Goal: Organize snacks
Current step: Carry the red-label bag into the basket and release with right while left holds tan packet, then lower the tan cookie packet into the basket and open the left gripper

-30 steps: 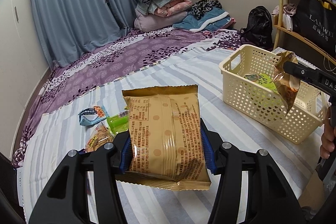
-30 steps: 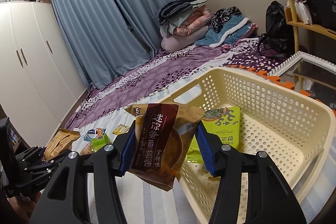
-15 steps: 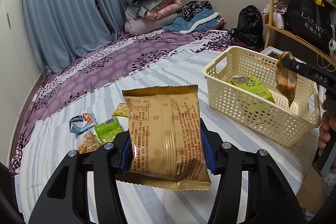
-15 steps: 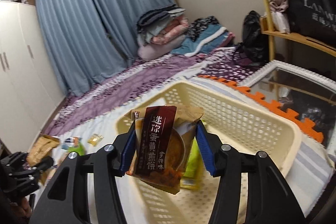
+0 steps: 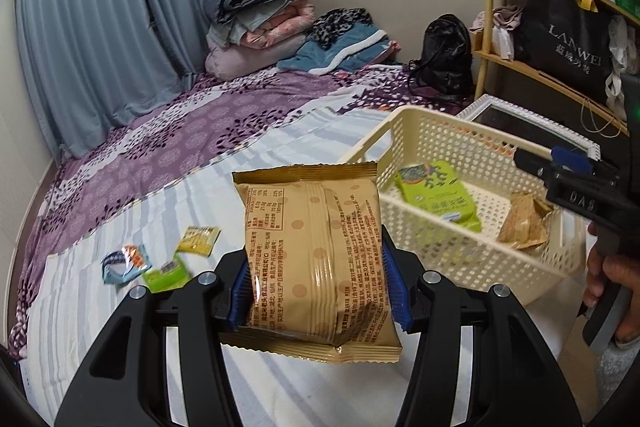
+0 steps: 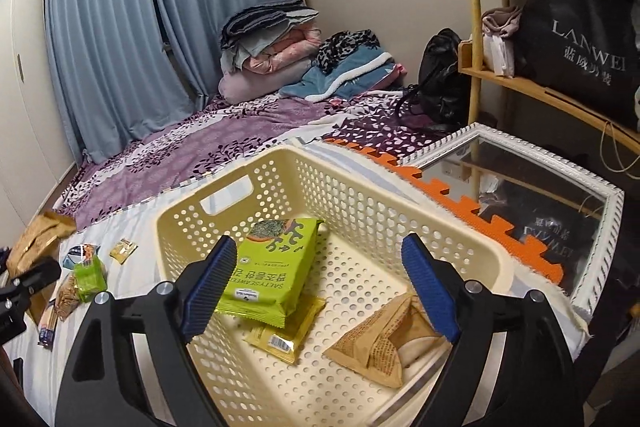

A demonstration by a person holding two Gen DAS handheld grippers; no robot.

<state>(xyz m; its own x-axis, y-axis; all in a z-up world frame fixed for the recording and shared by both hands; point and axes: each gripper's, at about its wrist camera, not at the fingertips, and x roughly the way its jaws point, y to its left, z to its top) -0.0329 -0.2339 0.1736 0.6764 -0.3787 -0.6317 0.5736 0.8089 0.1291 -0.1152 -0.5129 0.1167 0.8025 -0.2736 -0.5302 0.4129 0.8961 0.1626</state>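
Observation:
My left gripper [image 5: 316, 301] is shut on a tan snack packet [image 5: 316, 259] and holds it above the striped sheet, left of the cream basket [image 5: 452, 247]. My right gripper [image 6: 320, 287] is open and empty above the basket [image 6: 360, 195]. In the basket lie a green seaweed packet [image 6: 272, 267], a yellow packet [image 6: 288, 331] partly under it, and a brown packet [image 6: 384, 339] on its side. The brown packet also shows in the left wrist view [image 5: 524, 223].
Several small snack packets [image 5: 160, 263] lie on the striped sheet [image 5: 280, 387] to the left; they also show in the right wrist view [image 6: 88, 267]. A framed mirror [image 6: 532, 195] and orange foam mat [image 6: 460, 203] lie right of the basket. A wooden shelf [image 6: 540, 87] stands behind.
My right gripper has opened and the brown packet has dropped into the basket. My left gripper has moved closer to the basket with the tan packet still in it.

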